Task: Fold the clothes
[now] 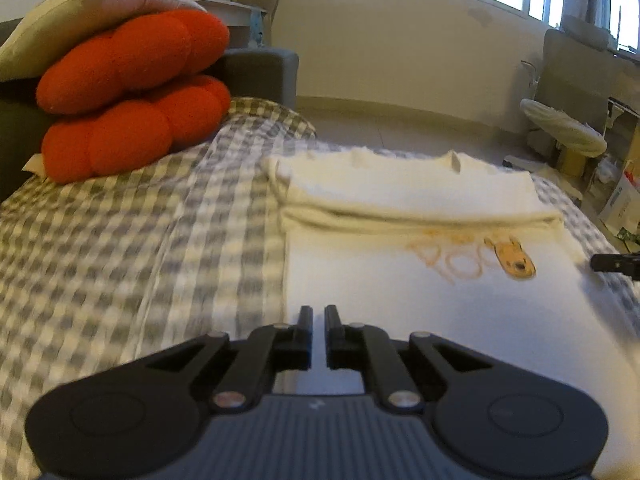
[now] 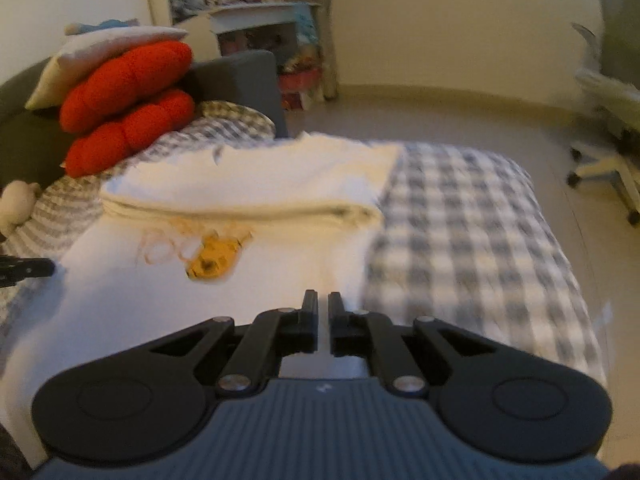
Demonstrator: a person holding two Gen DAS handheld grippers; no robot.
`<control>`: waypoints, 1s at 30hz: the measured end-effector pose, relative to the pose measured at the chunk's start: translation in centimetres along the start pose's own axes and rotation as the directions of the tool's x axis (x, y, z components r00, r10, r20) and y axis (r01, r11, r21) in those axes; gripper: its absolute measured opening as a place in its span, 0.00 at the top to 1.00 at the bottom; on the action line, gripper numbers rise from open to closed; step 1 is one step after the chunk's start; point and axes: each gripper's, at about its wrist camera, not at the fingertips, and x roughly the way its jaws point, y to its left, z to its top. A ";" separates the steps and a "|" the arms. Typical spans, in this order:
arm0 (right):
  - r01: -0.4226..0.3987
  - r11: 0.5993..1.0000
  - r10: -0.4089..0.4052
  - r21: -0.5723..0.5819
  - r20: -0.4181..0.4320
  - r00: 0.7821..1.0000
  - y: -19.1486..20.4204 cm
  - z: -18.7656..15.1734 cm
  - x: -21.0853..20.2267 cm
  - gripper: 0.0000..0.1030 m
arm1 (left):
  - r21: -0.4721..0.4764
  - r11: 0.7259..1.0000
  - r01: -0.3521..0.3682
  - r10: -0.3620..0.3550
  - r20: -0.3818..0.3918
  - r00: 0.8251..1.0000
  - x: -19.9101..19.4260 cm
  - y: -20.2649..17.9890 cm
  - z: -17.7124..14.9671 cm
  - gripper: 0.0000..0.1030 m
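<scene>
1. Lying on the checked bed cover (image 1: 120, 240), the white T-shirt (image 1: 400, 288) has its far part already folded toward the hand-held grippers, and that fold edge (image 1: 420, 216) runs from 9 to 3 o'clock.
2. Left hand-held gripper (image 1: 318, 314): clenched and empty, over the near left edge; shirt toward 12 to 2 o'clock.
3. Right hand-held gripper (image 2: 323, 300): clenched and empty, near the right edge; shirt toward 10 to 12 o'clock.
4. Both sit equally near the hem.
5. Containers: none in view.

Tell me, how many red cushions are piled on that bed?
2: the upper red cushion lies under a beige pillow; the lower red cushion rests on the checked bedcover. Others may be hidden.
</scene>
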 end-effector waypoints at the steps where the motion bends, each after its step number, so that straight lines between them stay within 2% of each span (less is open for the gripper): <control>1: 0.009 1.000 -0.009 -0.010 -0.006 1.000 0.2 0.5 0.9 0.93 | -0.002 1.000 0.002 -0.002 0.002 1.000 0.6 -0.1 0.5 0.94; 2: 0.016 1.000 -0.017 -0.014 -0.017 1.000 0.1 0.8 1.8 0.93 | -0.005 1.000 0.004 -0.004 0.002 1.000 1.3 -0.1 0.8 0.94; 4: 0.044 0.999 -0.044 -0.007 -0.042 0.998 -0.6 1.1 3.5 1.00 | -0.017 1.000 -0.012 0.011 -0.023 1.000 2.9 0.2 1.2 0.94; 7: 0.046 0.999 -0.046 0.024 -0.020 0.999 -1.7 1.1 3.7 1.00 | -0.035 0.999 -0.021 0.020 -0.028 0.999 3.8 0.9 0.7 0.94; 11: 0.113 0.992 -0.113 -0.052 0.009 0.994 -1.3 0.4 3.0 1.00 | -0.044 0.999 -0.008 0.007 -0.023 1.000 3.2 1.2 0.5 0.94; 16: 0.122 0.991 -0.121 -0.053 0.008 0.993 -1.0 0.5 2.3 1.00 | -0.061 0.998 -0.023 0.022 -0.021 1.000 1.5 1.0 0.2 0.94; 22: 0.052 0.999 -0.052 -0.014 -0.014 0.999 -0.2 -1.2 0.4 0.94 | -0.079 0.997 -0.014 0.011 -0.038 0.999 0.1 0.5 -1.7 0.94; 25: 0.083 0.994 -0.083 -0.077 0.004 0.997 0.5 -2.8 -0.3 0.94 | -0.058 0.998 -0.025 0.023 -0.024 0.999 -0.5 0.2 -2.9 0.94; 30: 0.089 0.996 -0.089 -0.030 -0.009 0.996 -0.2 -3.8 -1.8 0.93 | -0.089 0.996 -0.011 0.008 -0.036 0.999 -1.9 0.6 -3.9 0.94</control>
